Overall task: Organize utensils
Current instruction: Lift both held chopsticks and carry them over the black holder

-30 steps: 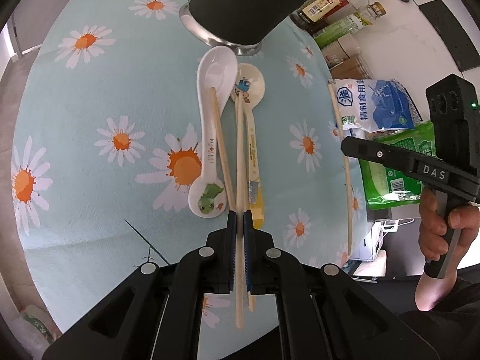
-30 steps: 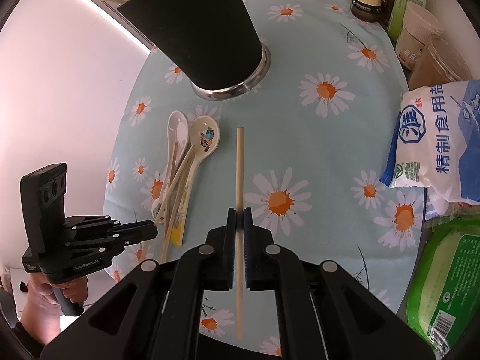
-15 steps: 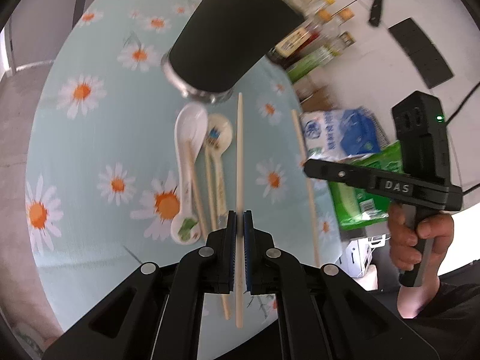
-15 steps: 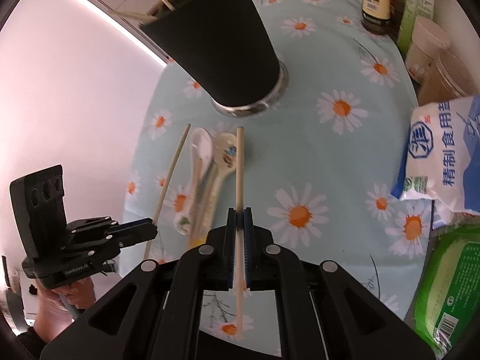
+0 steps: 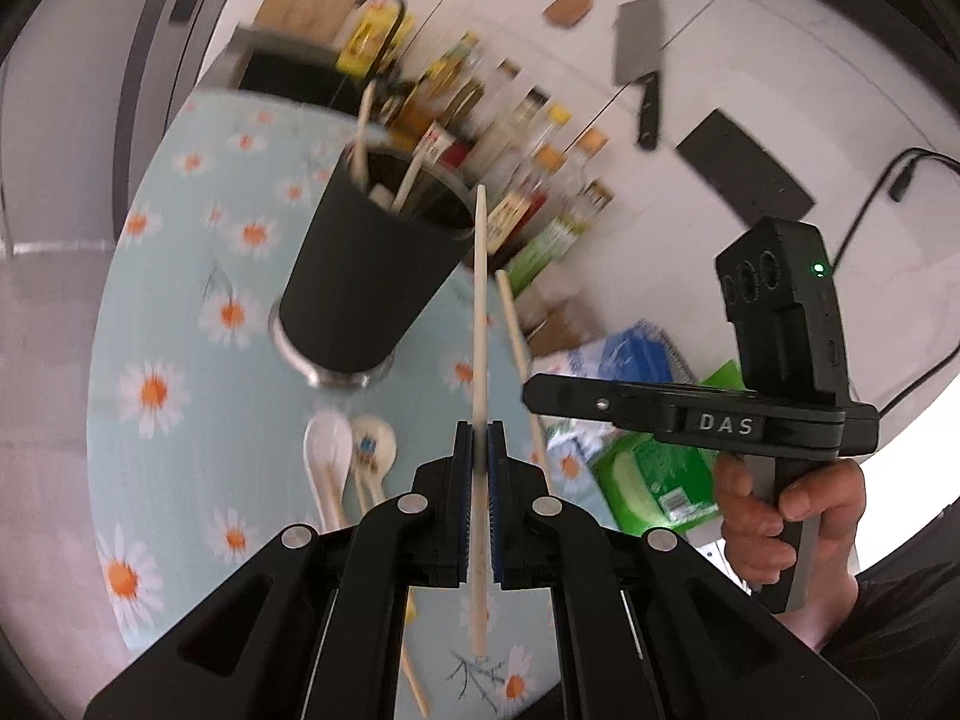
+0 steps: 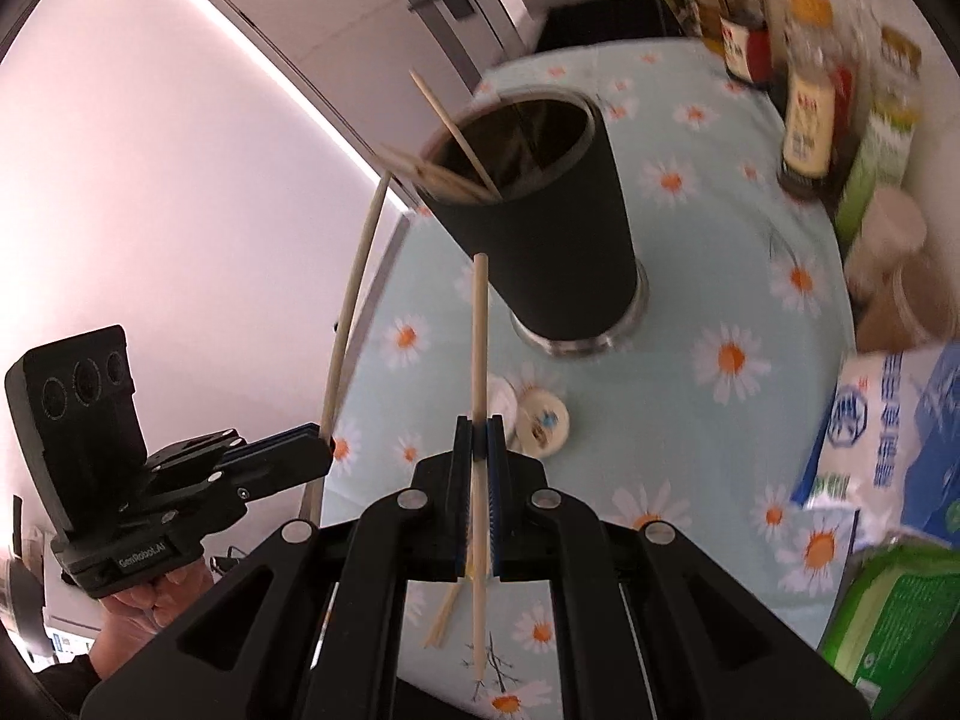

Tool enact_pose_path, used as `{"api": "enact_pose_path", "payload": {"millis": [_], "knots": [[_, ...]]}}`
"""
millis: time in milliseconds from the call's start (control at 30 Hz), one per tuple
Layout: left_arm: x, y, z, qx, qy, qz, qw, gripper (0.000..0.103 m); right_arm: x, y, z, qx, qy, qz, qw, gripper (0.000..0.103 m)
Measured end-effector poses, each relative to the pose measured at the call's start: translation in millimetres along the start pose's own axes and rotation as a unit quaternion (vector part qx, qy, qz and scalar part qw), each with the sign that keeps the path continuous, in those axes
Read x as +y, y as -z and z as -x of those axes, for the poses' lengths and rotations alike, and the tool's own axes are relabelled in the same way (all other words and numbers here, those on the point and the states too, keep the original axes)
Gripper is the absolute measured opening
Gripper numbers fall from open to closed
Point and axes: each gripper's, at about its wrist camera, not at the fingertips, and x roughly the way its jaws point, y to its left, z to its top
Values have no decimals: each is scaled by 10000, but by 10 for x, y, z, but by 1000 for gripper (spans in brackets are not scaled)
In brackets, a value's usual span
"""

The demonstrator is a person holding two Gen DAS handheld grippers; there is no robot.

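Note:
My left gripper (image 5: 478, 438) is shut on a pale wooden chopstick (image 5: 480, 300), held in the air and pointing toward the black utensil cup (image 5: 372, 276). Several sticks stand in the cup. My right gripper (image 6: 478, 438) is shut on a second chopstick (image 6: 479, 330), also aimed at the cup (image 6: 540, 210). Each gripper shows in the other's view, the right one (image 5: 531, 396) to the right and the left one (image 6: 315, 456) at the lower left. Two ceramic spoons (image 5: 327, 444) (image 5: 375, 447) lie on the daisy tablecloth below the cup, with loose chopsticks (image 6: 444, 618) beside them.
Sauce bottles (image 5: 528, 150) line the back of the table. A blue-and-white salt bag (image 6: 870, 420), a green packet (image 5: 648, 480) and lidded jars (image 6: 894, 240) crowd the right side. A cleaver (image 5: 639, 54) hangs on the wall. The table's left edge (image 6: 360, 354) is close to the cup.
Both grippers have risen from the table, each lifting its chopstick. The views have tilted up, so the cup's open rim and the wall now show.

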Motion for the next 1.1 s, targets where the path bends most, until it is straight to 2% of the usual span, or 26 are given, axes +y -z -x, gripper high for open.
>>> {"api": "enact_pose_path", "payload": {"millis": [367,433,567,700,833,900,1100], "knots": [[-151,-348,198,-710,220,-252,9969,4,150,-331,265,-567,-209,177,9980,6],[-160,-420,216,-858,111,-277,9959,4,151,-407,315,-717,-280,211,9968,6],[-163,-573,249,-1132,126,-268,9931,4,134,-554,393,-1023,-360,255,9938,6],[-206,-737,236,-1464,53,-408,9884,4,95,-721,467,-1347,-654,166,9886,6],[-252,-905,184,-1715,17,-568,9835,4,146,-897,595,-1763,-785,337,9806,6],[-274,-958,162,-1842,18,-621,9809,4,156,-965,636,-1952,-712,412,9773,6],[-285,-1127,77,-2432,-115,-819,9664,4,113,-1195,756,-2573,-814,520,9615,6]]}}
